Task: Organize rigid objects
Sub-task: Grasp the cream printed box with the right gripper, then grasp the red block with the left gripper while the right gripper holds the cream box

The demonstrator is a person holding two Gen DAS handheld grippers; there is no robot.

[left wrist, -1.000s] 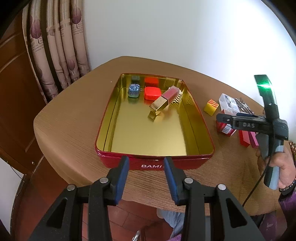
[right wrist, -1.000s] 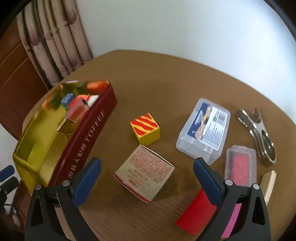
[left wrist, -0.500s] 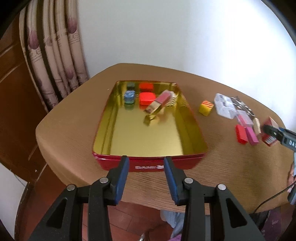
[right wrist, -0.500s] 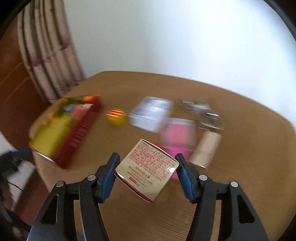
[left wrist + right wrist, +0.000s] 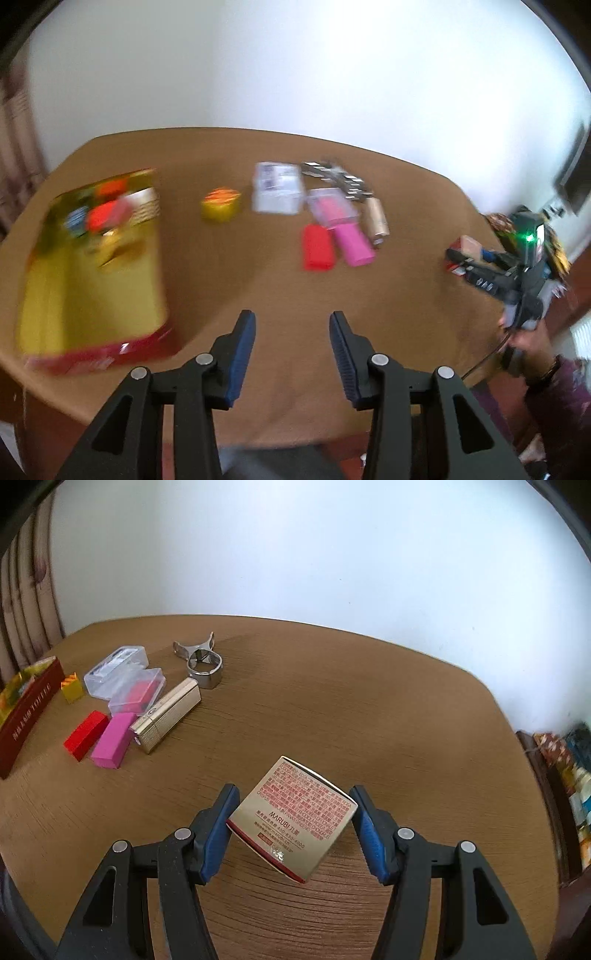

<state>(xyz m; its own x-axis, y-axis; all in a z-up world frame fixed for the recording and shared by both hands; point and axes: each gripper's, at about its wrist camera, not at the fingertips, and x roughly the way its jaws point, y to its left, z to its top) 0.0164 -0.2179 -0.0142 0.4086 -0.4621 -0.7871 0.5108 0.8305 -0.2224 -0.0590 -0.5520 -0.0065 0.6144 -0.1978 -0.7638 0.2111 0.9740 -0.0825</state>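
My right gripper (image 5: 293, 825) is shut on a gold box with red print (image 5: 295, 812) and holds it tilted above the table; it also shows at the right of the left wrist view (image 5: 463, 254). My left gripper (image 5: 291, 345) is open and empty over the table's near edge. The red tin with a gold inside (image 5: 92, 295) sits at the left and holds several small objects. On the table lie a yellow striped cube (image 5: 221, 205), a red block (image 5: 85, 734), a pink block (image 5: 112, 744), a gold ribbed case (image 5: 168, 714), two clear plastic boxes (image 5: 116, 666) and a metal tool (image 5: 201, 662).
The wooden table (image 5: 332, 709) has rounded corners and ends near a white wall. Curtains (image 5: 26, 602) hang at the far left. A shelf with coloured items (image 5: 569, 775) stands at the right. The left wrist view is blurred.
My right gripper has closed on the gold box, lifted it and swung it right, away from the tin. My left gripper has turned right, so the tin now sits at its left.
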